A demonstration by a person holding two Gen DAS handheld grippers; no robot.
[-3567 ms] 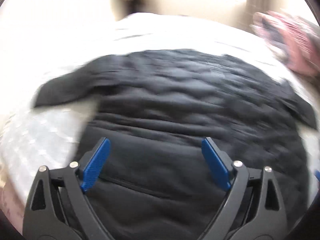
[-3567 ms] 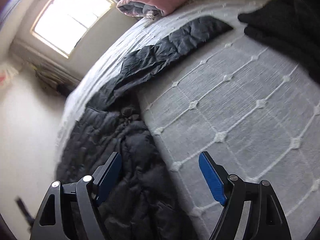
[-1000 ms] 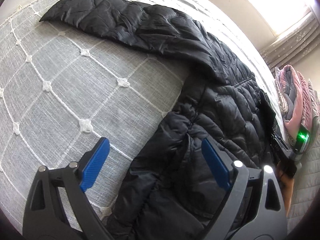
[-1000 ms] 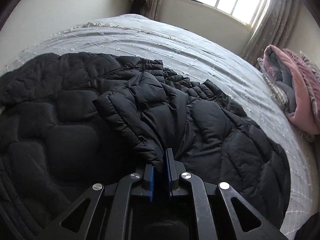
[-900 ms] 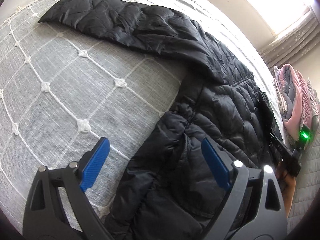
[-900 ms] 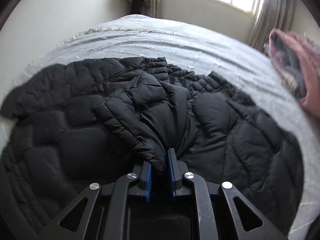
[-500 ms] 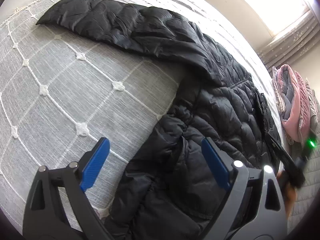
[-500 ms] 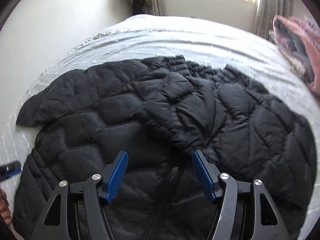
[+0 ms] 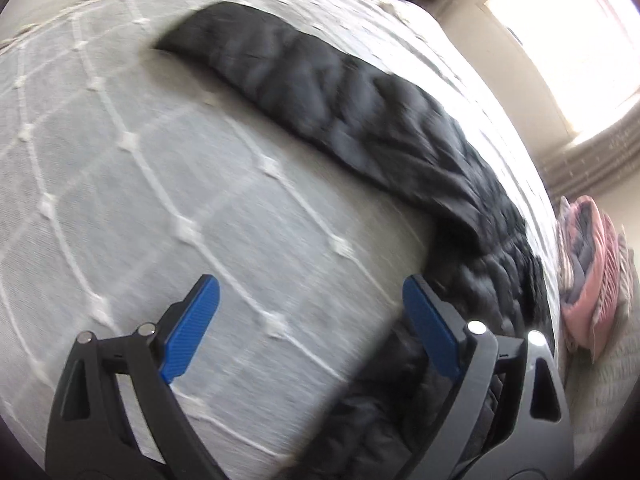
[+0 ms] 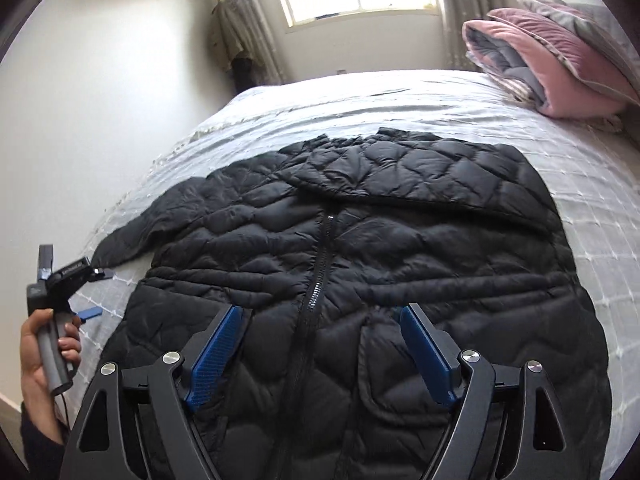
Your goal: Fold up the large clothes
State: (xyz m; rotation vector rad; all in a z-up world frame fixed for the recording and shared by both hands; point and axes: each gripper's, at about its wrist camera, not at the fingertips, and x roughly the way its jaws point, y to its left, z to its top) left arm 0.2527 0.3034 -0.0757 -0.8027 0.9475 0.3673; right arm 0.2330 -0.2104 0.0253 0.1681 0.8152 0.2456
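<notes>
Right gripper (image 10: 320, 344): jaws apart, holding nothing, poised over the lower front of the black puffer jacket (image 10: 360, 264), astride its zipper (image 10: 320, 256). Left gripper (image 9: 312, 332): jaws apart, empty, above bare bedspread (image 9: 160, 200), with the jacket's spread left sleeve (image 9: 320, 92) running from 11 to 2 o'clock.

The jacket lies front-up, centred on the bed. Its right sleeve (image 10: 420, 176) is folded across the chest at 12 o'clock in the right wrist view; the left sleeve still lies out flat.

Judged step: sleeve folding, half done. Next move calls for the left gripper to reach the cuff, close on it, and carry it across the chest.

Containers: none visible. A folded pink quilt (image 10: 552, 64) rests at 2 o'clock
</notes>
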